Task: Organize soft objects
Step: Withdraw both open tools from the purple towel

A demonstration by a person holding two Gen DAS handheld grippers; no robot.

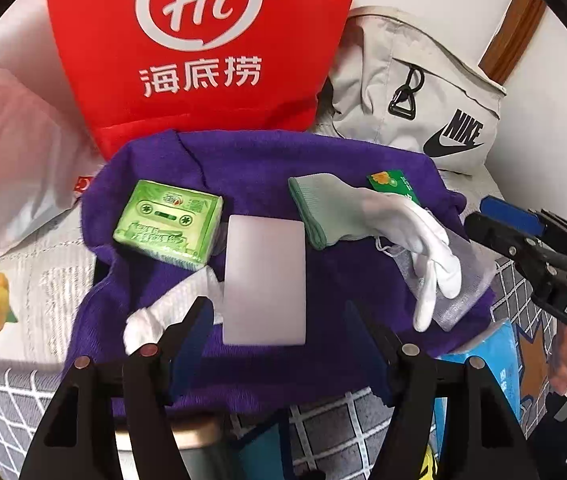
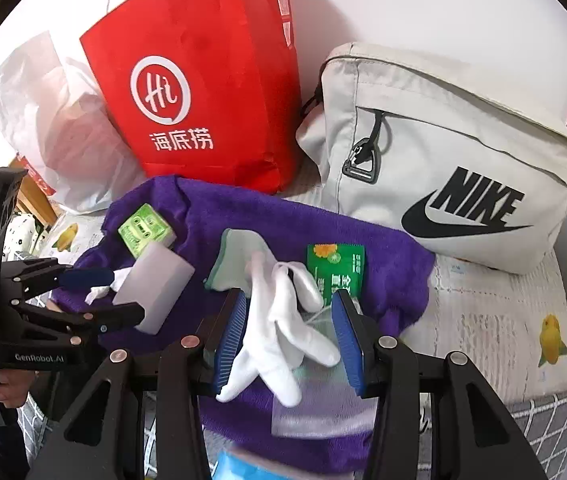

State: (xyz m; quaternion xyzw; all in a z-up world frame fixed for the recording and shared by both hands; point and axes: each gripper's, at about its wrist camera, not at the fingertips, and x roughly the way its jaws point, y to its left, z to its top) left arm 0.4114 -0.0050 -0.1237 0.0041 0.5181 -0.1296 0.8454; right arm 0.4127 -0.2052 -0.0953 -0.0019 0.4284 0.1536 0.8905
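1. while both grippers hovered over a purple towel spread in the middle of each frame, neither one pinched anything.
2. left gripper, bottom centre of the left wrist view, stood released; a frosted white block lay between and just ahead of its jaws, untouched, with a crumpled white cloth at its lower left.
3. right gripper, bottom centre of the right wrist view, was released too; a white glove with a green cuff lay limp between its blue pads, apparently unpressed.
4. a green tissue pack sat left of centre on the towel, a green sachet right of centre.
5. a red paper bag stood at upper centre, a grey backpack at upper right.
6. to do this step well, i judged the right jaws should close over the glove's palm, not the loose fingers, so it lifts as one piece and clear of the mesh pouch beneath.
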